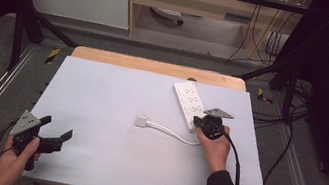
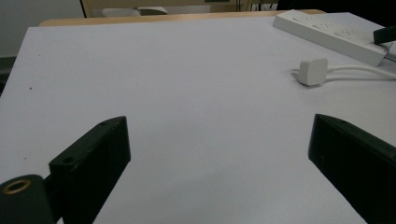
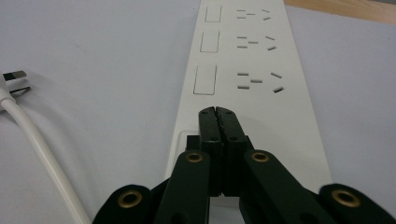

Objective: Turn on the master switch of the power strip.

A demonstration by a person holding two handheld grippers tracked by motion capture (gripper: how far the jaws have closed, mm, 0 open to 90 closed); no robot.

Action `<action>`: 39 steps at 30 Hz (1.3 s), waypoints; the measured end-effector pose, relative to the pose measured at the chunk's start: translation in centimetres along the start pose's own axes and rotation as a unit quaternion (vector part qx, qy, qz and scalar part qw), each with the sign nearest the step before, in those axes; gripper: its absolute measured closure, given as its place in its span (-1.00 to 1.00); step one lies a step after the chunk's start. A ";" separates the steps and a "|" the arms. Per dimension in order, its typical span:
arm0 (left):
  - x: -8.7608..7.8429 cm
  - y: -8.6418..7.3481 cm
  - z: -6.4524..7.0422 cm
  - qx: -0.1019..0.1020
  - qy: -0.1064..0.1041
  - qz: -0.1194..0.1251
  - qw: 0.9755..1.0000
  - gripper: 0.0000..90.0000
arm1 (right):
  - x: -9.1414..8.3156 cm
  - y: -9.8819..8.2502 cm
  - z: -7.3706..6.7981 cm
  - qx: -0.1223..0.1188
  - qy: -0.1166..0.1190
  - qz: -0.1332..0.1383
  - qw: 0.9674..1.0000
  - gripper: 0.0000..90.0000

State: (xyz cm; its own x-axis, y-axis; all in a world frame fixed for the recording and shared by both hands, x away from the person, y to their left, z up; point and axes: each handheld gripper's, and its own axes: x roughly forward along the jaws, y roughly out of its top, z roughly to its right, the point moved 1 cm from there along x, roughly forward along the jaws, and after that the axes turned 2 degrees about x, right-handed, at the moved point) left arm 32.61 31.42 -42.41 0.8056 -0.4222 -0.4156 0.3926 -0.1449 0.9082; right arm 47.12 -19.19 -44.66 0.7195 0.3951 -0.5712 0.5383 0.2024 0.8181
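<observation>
Resting near the table's [image 1: 101, 92] right edge, one white power strip [image 1: 188, 101] lies under the right gripper [image 3: 218, 112], jaws pressed together. One plug [image 1: 141, 120] lies mid-table; the left gripper [image 1: 55, 134], jaws spread, hovers over bare surface at the near-left corner.

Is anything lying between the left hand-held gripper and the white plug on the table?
Nothing visible. The left hand-held gripper is open, and bare white table runs from it to the plug. The power strip lies beyond the plug.
</observation>
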 end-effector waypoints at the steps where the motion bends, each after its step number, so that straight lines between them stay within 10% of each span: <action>1: 0.0 0.0 0.0 0.000 0.000 0.000 1.000 -0.87 | 0.0 -0.1 0.0 0.001 0.001 0.001 1.000 1.00; 39: 0.0 0.0 0.1 0.001 0.000 -0.004 1.000 -0.87 | 0.1 -0.5 -0.2 -0.011 -0.007 0.012 1.000 1.00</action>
State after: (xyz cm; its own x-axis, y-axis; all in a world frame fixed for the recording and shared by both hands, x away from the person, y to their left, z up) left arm 32.60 31.36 -42.46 0.8028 -0.4205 -0.4226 0.3980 -0.1498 0.9051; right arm 46.80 -19.07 -45.12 0.7374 0.3880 -0.5528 0.5120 0.2127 0.8322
